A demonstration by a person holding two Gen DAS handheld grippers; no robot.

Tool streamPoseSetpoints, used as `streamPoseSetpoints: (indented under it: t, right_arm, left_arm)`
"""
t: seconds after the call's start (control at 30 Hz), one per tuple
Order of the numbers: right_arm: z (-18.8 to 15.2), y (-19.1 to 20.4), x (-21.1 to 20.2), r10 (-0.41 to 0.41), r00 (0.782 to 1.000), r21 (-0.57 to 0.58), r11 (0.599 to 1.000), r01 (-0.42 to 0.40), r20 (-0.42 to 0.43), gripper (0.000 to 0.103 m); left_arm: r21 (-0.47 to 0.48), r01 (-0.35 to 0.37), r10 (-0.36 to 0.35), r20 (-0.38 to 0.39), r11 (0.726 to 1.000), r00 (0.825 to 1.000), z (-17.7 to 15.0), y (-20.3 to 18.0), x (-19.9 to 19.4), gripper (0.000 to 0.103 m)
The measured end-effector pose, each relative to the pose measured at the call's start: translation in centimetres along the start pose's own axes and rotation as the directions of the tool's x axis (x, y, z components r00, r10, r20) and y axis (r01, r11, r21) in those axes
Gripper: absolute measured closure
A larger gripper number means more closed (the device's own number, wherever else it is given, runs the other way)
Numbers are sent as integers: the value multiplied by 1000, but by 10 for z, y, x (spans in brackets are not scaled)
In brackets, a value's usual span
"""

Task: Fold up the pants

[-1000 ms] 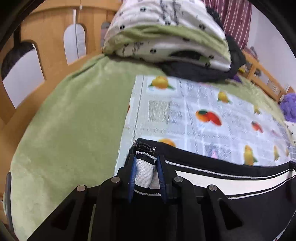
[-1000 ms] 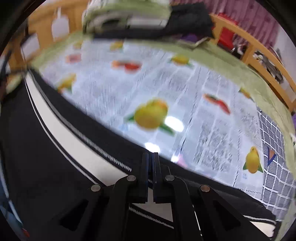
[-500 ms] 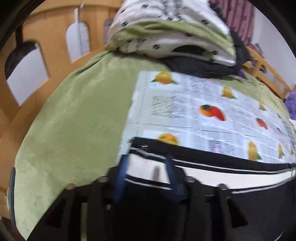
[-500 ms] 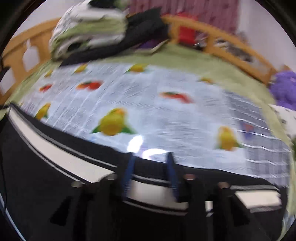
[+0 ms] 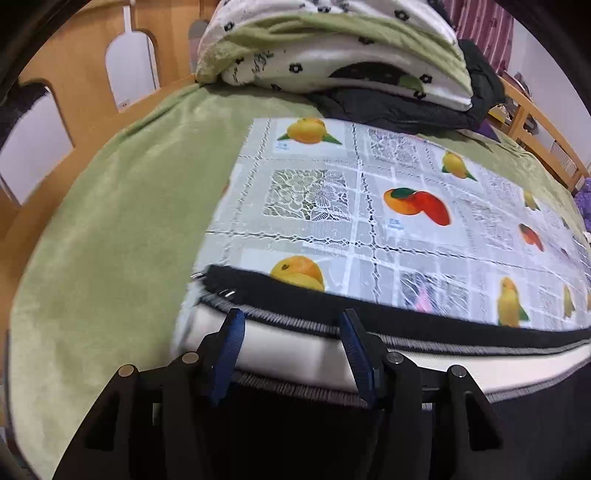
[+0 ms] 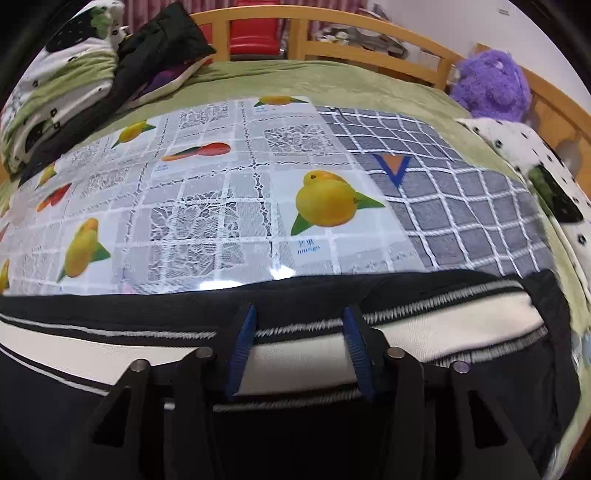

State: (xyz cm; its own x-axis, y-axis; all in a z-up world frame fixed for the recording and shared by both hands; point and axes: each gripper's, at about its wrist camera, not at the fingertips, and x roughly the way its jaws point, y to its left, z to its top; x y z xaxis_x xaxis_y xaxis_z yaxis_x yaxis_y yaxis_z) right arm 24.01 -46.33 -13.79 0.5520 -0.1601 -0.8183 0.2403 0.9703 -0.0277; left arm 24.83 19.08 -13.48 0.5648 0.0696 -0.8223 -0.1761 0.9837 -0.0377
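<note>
Left wrist view: the left gripper (image 5: 291,343) points down at the pants (image 5: 424,328), black with a broad white stripe edged in grey stitching. Its jaws stand apart and are closing slightly; the white stripe runs across the gap between them, and the blue pads (image 5: 229,350) do not press on the cloth. The end of the pants lies just left of the jaws, and the stripe runs off to the right edge of the view. Beyond the jaws lies a fruit-print cloth (image 5: 369,206) spread on a green blanket (image 5: 122,229) that covers the bed. Far ahead sits a pile of folded bedding (image 5: 332,48) with a dark jacket (image 5: 406,110) under it. A wooden bed rail (image 5: 85,66) curves along the left.

Right wrist view: the right gripper (image 6: 299,343) also hangs over the pants (image 6: 461,321), jaws partly spread and closing, the white stripe passing between them with no pad pressing on it. The other end of the pants lies to the right of the jaws; the rest of the stripe runs off to the left. Ahead is the fruit-print cloth (image 6: 207,192), and ahead to the right a grey checked cloth (image 6: 461,192). A purple plush toy (image 6: 491,85) rests far right by the rail (image 6: 369,33).
</note>
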Motion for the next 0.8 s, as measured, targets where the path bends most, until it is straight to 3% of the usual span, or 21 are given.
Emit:
streamPoseSetpoints:
  t: [0.1,0.27,0.37,0.47,0.53,0.6,0.7,0.8]
  right_arm:
    - [-14,12,-45,50,997,31,998,-52,64,57]
    - [-37,36,-108,67,990,11,998,-69,120,57]
    - [-50,46,-137,144,984,38,988,-149,107,57]
    - [-62,60,-161,224,969,64,971,-231,103,57]
    - [-66,72,-173,261,961,71,961,-267,93,57]
    - [-69,85,-184,297,951,79,950,-303,83,57]
    - [-69,102,-200,326,944,97,939,-330,57,57]
    - [-70,114,-218,345,936,114,930,-351,63,57]
  left_arm:
    - [1,4,-4,52,1000,999,-17,16,-45,52]
    - [-40,42,-40,43,998,998,-64,62,-105,52]
    - [-88,63,-61,19,994,998,-102,89,-121,52]
    - [-153,141,-143,-7,978,990,-137,107,-117,52]
    - [-208,208,-211,8,956,978,-151,113,-107,60]
    - [-251,257,-259,27,933,965,-156,114,-94,62]
    - [-331,280,-287,30,901,957,-160,117,-68,64]
    - [-412,318,-309,90,854,947,-158,131,-52,64]
